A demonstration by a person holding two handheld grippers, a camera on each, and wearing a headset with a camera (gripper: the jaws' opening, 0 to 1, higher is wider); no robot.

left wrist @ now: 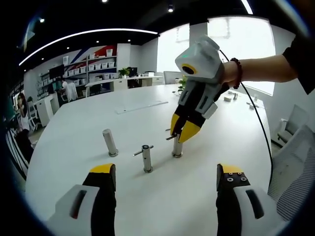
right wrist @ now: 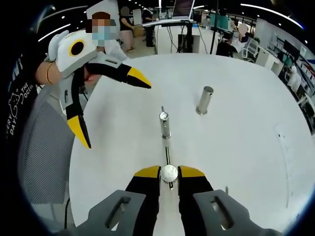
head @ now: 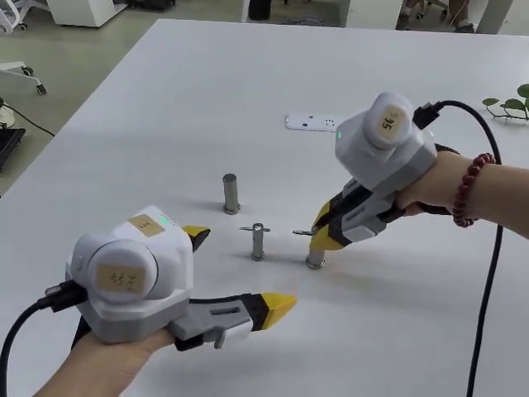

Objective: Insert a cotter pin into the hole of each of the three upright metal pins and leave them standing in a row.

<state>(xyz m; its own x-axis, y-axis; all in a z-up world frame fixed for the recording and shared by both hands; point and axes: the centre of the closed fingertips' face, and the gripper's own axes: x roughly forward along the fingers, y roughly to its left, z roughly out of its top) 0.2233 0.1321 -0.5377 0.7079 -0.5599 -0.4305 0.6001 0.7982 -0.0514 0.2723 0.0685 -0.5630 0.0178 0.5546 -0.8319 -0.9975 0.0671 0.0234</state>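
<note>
Three upright metal pins stand in a row on the white table. The left pin (head: 231,193) is bare. A cotter pin crosses the head of the middle pin (head: 258,240). My right gripper (head: 319,240) is tilted down over the right pin (head: 315,260). In the right gripper view its jaws (right wrist: 169,173) sit closed against both sides of that pin's round top. A thin cotter pin (right wrist: 167,155) runs forward out of it, its end (head: 302,233) showing beside the yellow tips. My left gripper (head: 240,270) hovers open at the near left, holding nothing.
A white power strip (head: 312,122) lies farther back on the table. A plant sprig (head: 512,103) reaches in at the right edge. The right gripper's black cable (head: 496,248) hangs along the right side. Bare tabletop (head: 165,124) surrounds the pins.
</note>
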